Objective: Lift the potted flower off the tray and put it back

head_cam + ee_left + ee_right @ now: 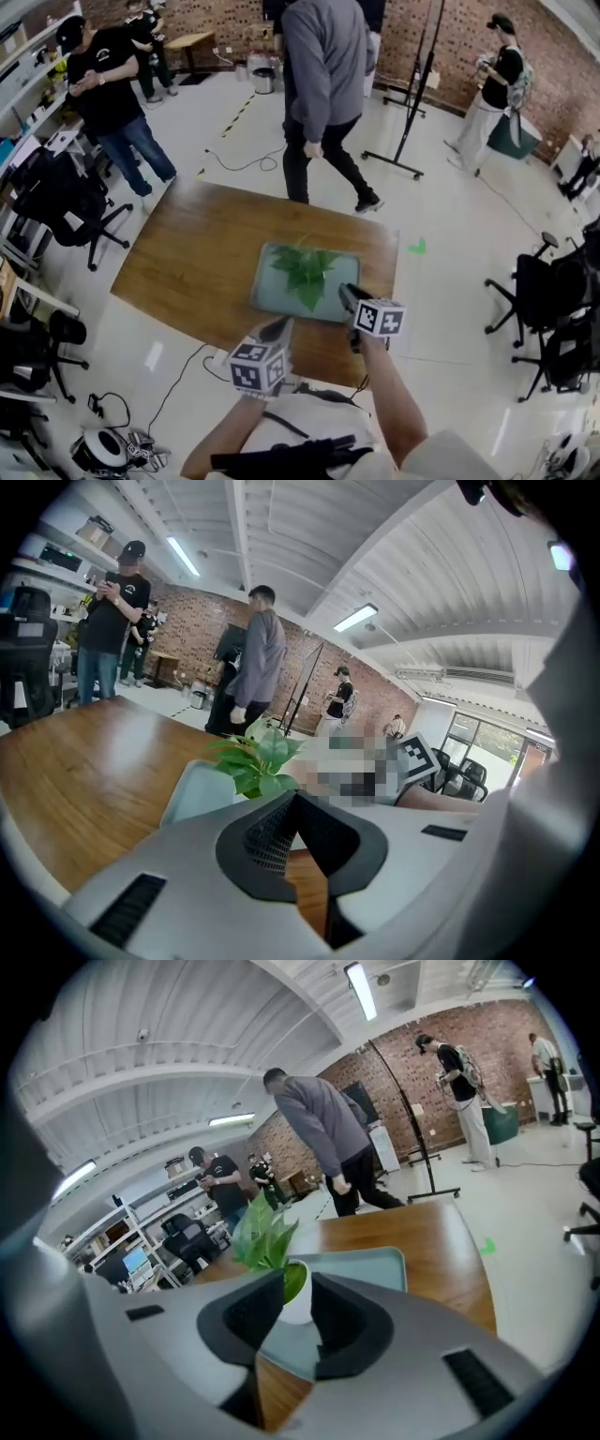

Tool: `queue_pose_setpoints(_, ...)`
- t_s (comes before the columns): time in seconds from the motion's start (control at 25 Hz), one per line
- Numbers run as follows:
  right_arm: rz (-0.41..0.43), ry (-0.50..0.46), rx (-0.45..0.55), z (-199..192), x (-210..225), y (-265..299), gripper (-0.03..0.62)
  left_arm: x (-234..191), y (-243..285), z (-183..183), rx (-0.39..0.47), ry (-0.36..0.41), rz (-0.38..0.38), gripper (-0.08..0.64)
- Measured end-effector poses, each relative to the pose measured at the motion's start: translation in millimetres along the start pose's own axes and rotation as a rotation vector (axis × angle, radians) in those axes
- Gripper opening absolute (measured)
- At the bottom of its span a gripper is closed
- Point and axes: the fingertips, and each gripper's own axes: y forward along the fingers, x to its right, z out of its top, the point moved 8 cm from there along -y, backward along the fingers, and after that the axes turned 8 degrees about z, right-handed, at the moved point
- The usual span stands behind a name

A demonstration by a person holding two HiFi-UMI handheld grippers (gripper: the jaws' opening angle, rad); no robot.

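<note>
Right gripper (298, 1286) near potted flower (266, 1232)

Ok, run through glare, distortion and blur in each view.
Head view: edges bow outward, lamp glare on the floor, a pale sheen on the table. Left gripper view: dark round vignette, mosaic patch beside the potted flower, table glare. Right gripper view: ceiling curves strongly; the tray is crisp.

No words, brand names or numbers legible anywhere. Only black-and-white square code patterns, without letters or digits, on the left cube (258, 366) of the left gripper (279, 328) and the right cube (379, 318) of the right gripper (346, 292). Small green floor mark (417, 247) just off the wooden table's (187, 253) far right corner, shape unclear.
</note>
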Motion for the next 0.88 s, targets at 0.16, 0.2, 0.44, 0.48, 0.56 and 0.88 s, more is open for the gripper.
queue_pose_setpoints(0.16, 0.025, -0.018, -0.052, 12, 16, 35, 0.118, -2, 7, 5, 0.007, -0.013, 0.031, -0.005)
queue_pose_setpoints(0.2, 0.029, -0.019, -0.061, 14, 19, 43, 0.118, -2, 9, 6, 0.008, -0.014, 0.035, -0.005)
queue_pose_setpoints(0.44, 0.051, -0.017, -0.105, 12, 28, 78, 0.117, -1, 27, 21, 0.013, 0.0, 0.042, -0.005)
queue_pose_setpoints(0.48, 0.055, -0.015, -0.112, 11, 28, 81, 0.117, 0, 31, 24, 0.014, 0.006, 0.04, -0.005)
queue_pose_setpoints(0.56, 0.063, -0.013, -0.124, 9, 29, 87, 0.117, 4, 42, 30, 0.013, 0.023, 0.033, -0.005)
queue_pose_setpoints(0.88, 0.082, -0.007, -0.146, 5, 28, 106, 0.117, 18, 70, 39, -0.017, 0.057, 0.007, -0.005)
